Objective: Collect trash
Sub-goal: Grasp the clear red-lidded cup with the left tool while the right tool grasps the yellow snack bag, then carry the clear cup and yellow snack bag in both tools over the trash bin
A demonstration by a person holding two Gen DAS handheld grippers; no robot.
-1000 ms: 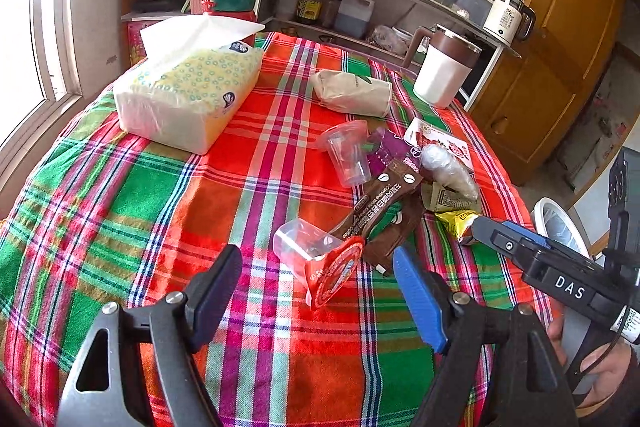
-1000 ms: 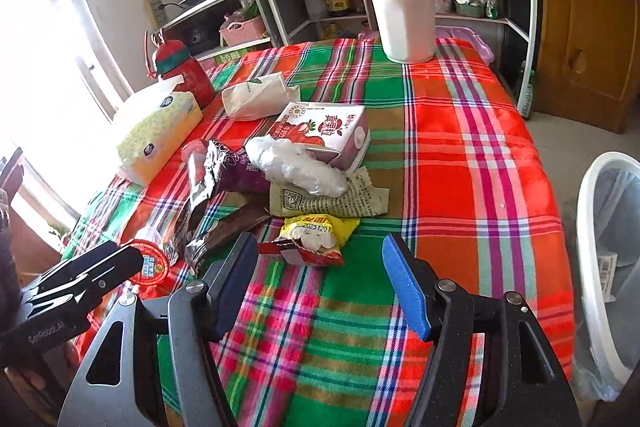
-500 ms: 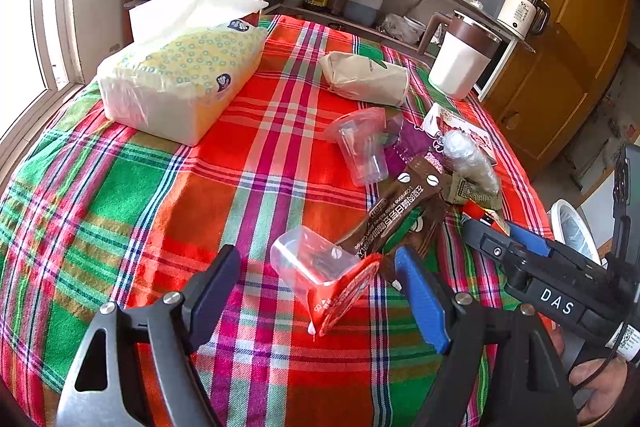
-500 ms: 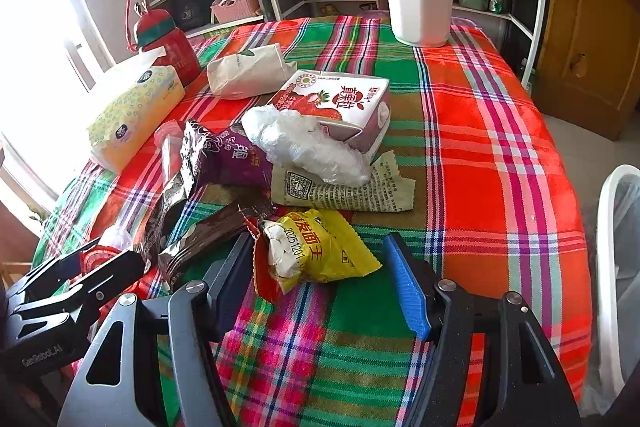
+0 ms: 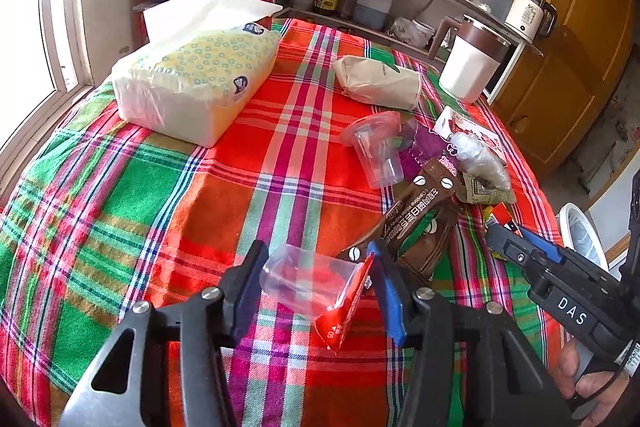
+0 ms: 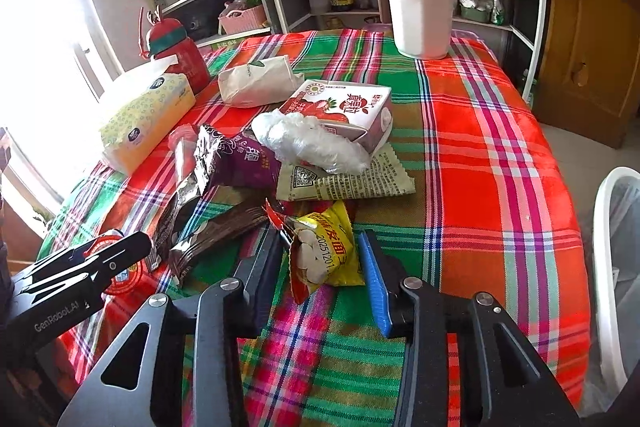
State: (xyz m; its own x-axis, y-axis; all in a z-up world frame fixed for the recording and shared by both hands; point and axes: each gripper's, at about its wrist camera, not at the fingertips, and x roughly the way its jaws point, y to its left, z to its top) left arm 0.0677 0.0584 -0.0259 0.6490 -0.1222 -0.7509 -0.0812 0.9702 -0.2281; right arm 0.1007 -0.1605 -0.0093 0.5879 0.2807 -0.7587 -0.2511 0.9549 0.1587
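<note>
Trash lies on a plaid tablecloth (image 5: 140, 195). My left gripper (image 5: 316, 275) is closed around a clear plastic cup with a red peeled lid (image 5: 308, 281). My right gripper (image 6: 320, 259) is closed around a yellow snack packet (image 6: 326, 251). Beyond lie brown wrappers (image 5: 420, 215), a second clear cup (image 5: 378, 151), a purple wrapper (image 6: 240, 159), crumpled clear plastic (image 6: 308, 143), a printed paper wrapper (image 6: 352, 179) and a strawberry milk carton (image 6: 344, 107). The right gripper also shows in the left wrist view (image 5: 520, 247), the left in the right wrist view (image 6: 100, 259).
A tissue pack (image 5: 192, 79), a red bottle (image 6: 176, 55), a white paper bag (image 5: 380, 83) and a white-and-brown jug (image 6: 420, 7) stand on the table. A white bin (image 6: 616, 267) with a liner sits off the table's right edge. Shelves stand behind.
Both grippers have moved forward and narrowed: the left now around the clear cup, the right around the yellow packet.
</note>
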